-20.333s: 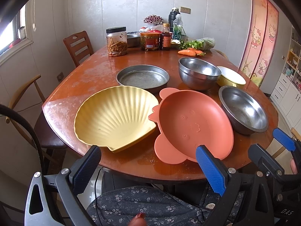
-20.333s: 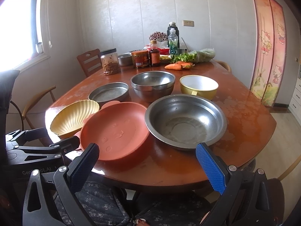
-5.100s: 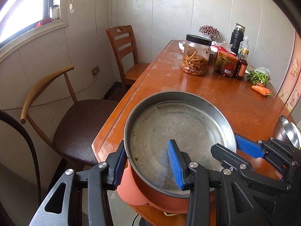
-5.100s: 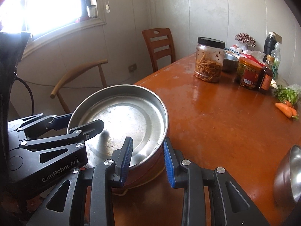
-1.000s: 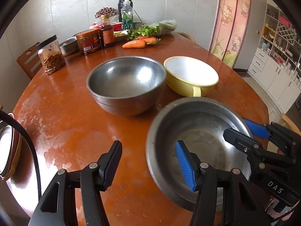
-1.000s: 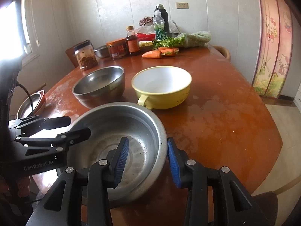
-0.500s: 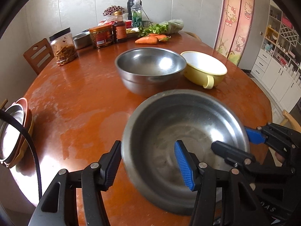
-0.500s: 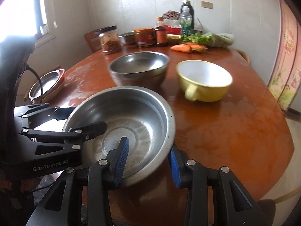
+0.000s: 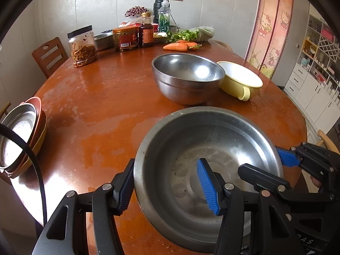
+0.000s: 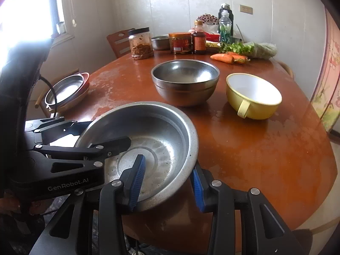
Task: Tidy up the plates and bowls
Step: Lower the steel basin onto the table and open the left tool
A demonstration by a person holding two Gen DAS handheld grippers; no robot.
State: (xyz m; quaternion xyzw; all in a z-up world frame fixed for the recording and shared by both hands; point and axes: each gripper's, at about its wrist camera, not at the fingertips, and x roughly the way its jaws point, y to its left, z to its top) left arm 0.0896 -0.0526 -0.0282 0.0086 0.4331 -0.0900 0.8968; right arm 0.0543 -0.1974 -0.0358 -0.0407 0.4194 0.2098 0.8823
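Both grippers hold a wide shallow steel basin [image 9: 204,148] [image 10: 153,131] lifted above the table's near edge. My left gripper [image 9: 167,187] is shut on its left rim; it also shows in the right wrist view [image 10: 97,136]. My right gripper [image 10: 167,180] is shut on its right rim; it also shows in the left wrist view [image 9: 274,165]. A deep steel bowl [image 9: 187,76] [image 10: 184,80] and a yellow cup-shaped bowl [image 9: 240,80] [image 10: 252,95] stand beyond. A stack of plates [image 9: 19,131] [image 10: 68,89] with a steel pan on top sits at the table's left edge.
The round wooden table [image 9: 102,97] carries jars [image 9: 81,45], bottles [image 9: 146,33], a small steel dish, carrots [image 9: 176,46] and greens at its far side. A wooden chair [image 9: 50,55] stands at the far left. White cabinets [image 9: 314,89] are at the right.
Both grippers have carried the steel basin leftward and a little nearer. The deep bowl and yellow bowl now lie further right in view, and the plate stack shows more fully at the left.
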